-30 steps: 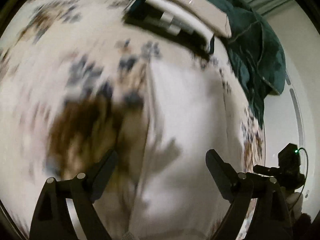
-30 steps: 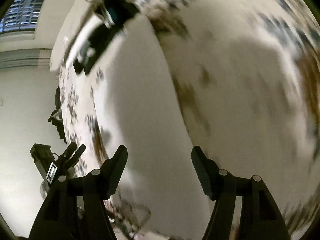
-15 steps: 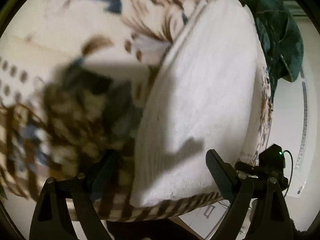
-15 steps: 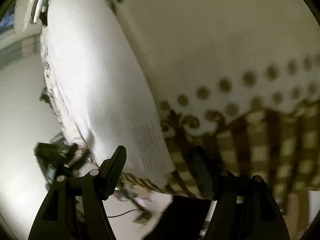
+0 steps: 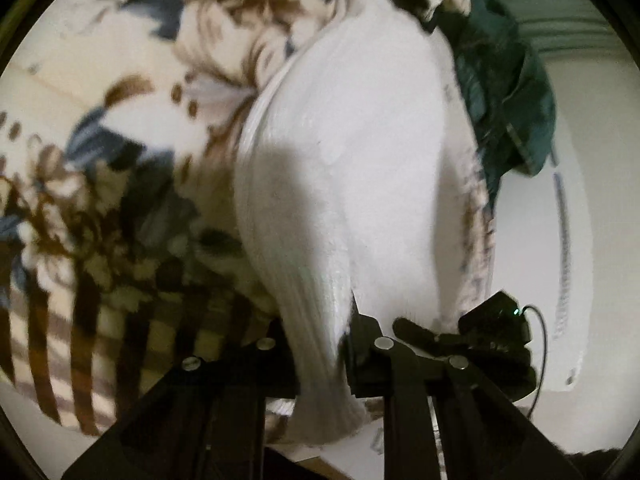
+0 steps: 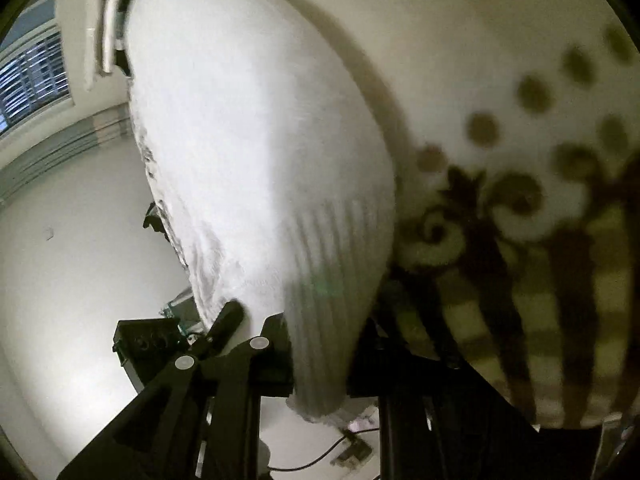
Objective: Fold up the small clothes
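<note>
- The patterned blanket (image 5: 120,184), with brown and blue flowers and a checked border, is filling the left of the left wrist view and lying under the garment.
- The white ribbed garment (image 5: 340,168) is lying on that blanket, stretching from the far side down to the near edge, where its near hem is bunching into narrow pleats.
- The left gripper (image 5: 320,360) is closing tight on one near corner of that hem, with the cloth squeezed into a thin strip between its jaws.
- A dark green cloth (image 5: 508,92) is sitting heaped at the far right, just past the garment and apart from the grip.
- In the right wrist view the same white garment (image 6: 256,152) is running far-left to near-centre, with the dotted and scrolled blanket border (image 6: 520,208) to its right.
- The right gripper (image 6: 320,364) is likewise pinching the other near corner, its jaws nearly together with only ribbed fabric between them.
- The other gripper's dark body (image 6: 156,340) is showing low on the left, close beside this one.
- The step appears to be lifting the near hem to carry it over toward the far edge.
- To do this well, both corners probably need raising together and level, keeping the hem taut between the grippers so the fold line is forming straight.
- The blanket is soft and may be dragging on the knit, so lifting clear before moving forward seems wise.
</note>
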Tool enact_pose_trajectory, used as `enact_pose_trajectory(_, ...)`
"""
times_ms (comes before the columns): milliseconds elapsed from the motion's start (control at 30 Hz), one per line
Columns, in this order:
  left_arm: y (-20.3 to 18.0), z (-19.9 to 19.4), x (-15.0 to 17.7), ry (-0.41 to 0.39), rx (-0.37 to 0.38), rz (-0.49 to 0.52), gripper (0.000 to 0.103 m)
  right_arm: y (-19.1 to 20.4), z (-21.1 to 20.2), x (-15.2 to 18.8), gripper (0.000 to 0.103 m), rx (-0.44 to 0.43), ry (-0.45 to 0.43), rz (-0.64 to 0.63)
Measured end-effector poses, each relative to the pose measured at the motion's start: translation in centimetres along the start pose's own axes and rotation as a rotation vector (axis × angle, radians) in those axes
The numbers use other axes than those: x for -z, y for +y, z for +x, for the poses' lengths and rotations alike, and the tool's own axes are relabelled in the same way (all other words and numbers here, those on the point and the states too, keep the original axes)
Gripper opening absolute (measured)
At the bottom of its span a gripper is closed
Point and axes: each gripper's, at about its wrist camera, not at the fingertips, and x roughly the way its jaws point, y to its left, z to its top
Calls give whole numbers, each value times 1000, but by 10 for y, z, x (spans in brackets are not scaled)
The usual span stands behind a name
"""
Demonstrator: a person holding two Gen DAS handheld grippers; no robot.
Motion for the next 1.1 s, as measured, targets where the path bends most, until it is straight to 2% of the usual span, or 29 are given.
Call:
enact_pose_trajectory(100, -17, -23, -5, -28, 39, 19, 13, 23, -20, 8, 16, -18, -24, -44)
enact_pose_trajectory(200, -48, -39, -25, -64, 76, 67, 13, 61, -48, 8, 16, -13, -53, -121)
enact_pose_trajectory(267, -66, -47, -49, -92, 115, 93, 13, 96, -62, 3, 16, 18, -81, -193)
enact_pose_trajectory(333, -91, -48, -88, -129, 151, 117, 13, 130, -78, -6, 16, 58, -119, -278)
enact_pose_trajectory(467, -118, -26, -172, -178, 205, 139, 13, 203, -94, -61, 16, 65, -194, -363)
enact_pose_trajectory(533, -128, -9, -217, -192, 192, 158, 13, 233, -100, -96, 16, 68, -235, -385)
enact_pose_trajectory(633, -130, 19, -278, -160, 174, 164, 15, 271, -103, -169, 16, 91, -324, -400)
enact_pose_trajectory(667, -128, 33, -307, -146, 189, 140, 22, 289, -99, -193, 16, 99, -341, -411)
enact_pose_trajectory(700, -122, 41, -323, -133, 195, 119, 37, 301, -95, -215, 18, 109, -340, -415)
enact_pose_trajectory(733, -115, 48, -343, -124, 193, 83, 48, 307, -93, -236, 23, 119, -341, -411)
enact_pose_trajectory(767, -108, 48, -355, -137, 211, 58, 68, 313, -81, -263, 24, 135, -323, -401)
enact_pose_trajectory(800, -103, 43, -358, -157, 230, 43, 71, 314, -78, -277, 32, 147, -300, -389)
enact_pose_trajectory(833, -95, 34, -360, -183, 243, 30, 71, 312, -77, -287, 51, 161, -286, -365)
enact_pose_trajectory(900, -82, 20, -353, -211, 213, 36, 71, 306, -84, -288, 72, 136, -310, -341)
enact_pose_trajectory(967, -73, 14, -341, -219, 128, 75, 72, 290, -98, -274, 76, 98, -339, -329)
enact_pose_trajectory(1100, -65, 48, -343, -130, -22, 124, 72, 259, -106, -260, 76, 201, -372, -306)
